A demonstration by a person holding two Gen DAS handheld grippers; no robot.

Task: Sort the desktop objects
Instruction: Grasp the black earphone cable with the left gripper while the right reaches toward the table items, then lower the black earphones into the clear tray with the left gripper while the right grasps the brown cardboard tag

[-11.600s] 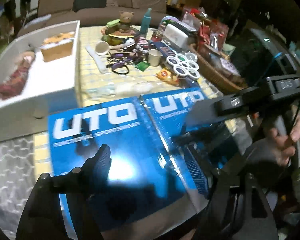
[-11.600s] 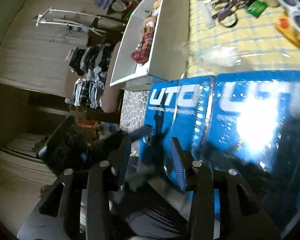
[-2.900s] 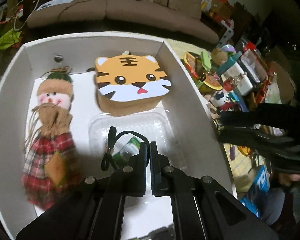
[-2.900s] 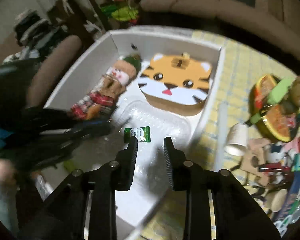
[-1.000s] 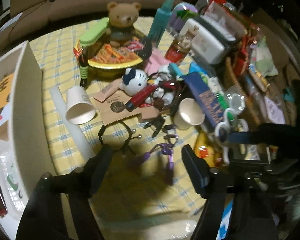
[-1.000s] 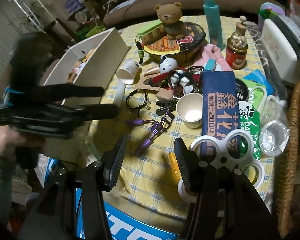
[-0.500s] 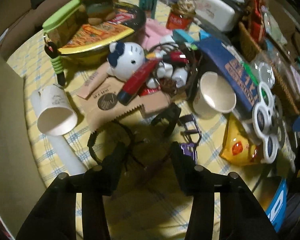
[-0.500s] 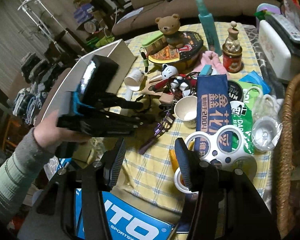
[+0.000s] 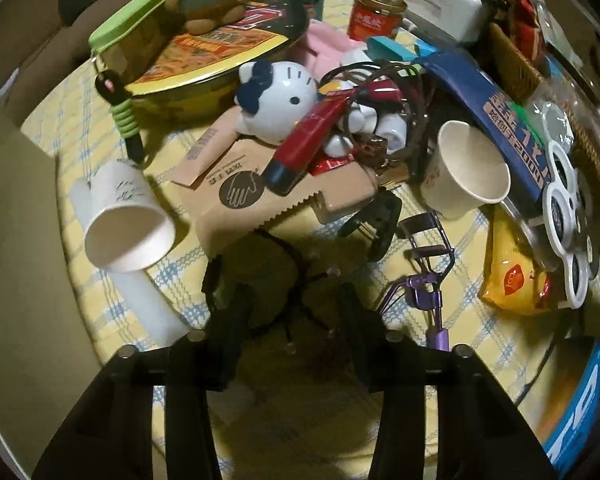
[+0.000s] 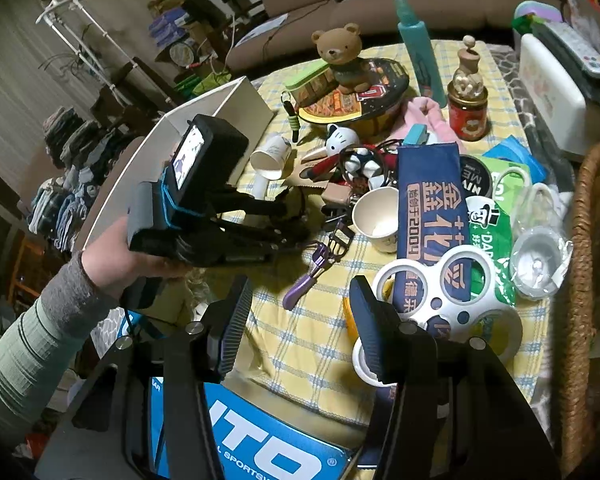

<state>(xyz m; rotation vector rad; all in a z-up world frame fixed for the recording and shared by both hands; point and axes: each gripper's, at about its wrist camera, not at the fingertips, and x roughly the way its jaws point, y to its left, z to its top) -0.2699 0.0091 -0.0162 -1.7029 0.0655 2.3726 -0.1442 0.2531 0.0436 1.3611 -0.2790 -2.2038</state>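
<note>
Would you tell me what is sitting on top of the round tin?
A teddy bear and a green case rest on the round tin; its contents are hidden.

The worktop (image 9: 112, 292) wears a pale yellow cloth checked with blue and white lines. A black wire headband (image 9: 284, 280) lies on it beside a purple eyelash curler (image 9: 424, 292). 2 paper cups, cup on its side (image 9: 124, 224) and upright cup (image 9: 468, 176), are off-white. The cat figure (image 9: 280, 96) is white with a navy bow; the tube (image 9: 304, 144) across it is red with a dark blue cap. The paper bag (image 9: 252, 196) is kraft brown with a dark round stamp. The snack packet (image 9: 512, 276) is yellow-orange, the long pouch (image 10: 428, 216) navy with gold characters, and the ring tray (image 10: 448, 300) white.
</note>
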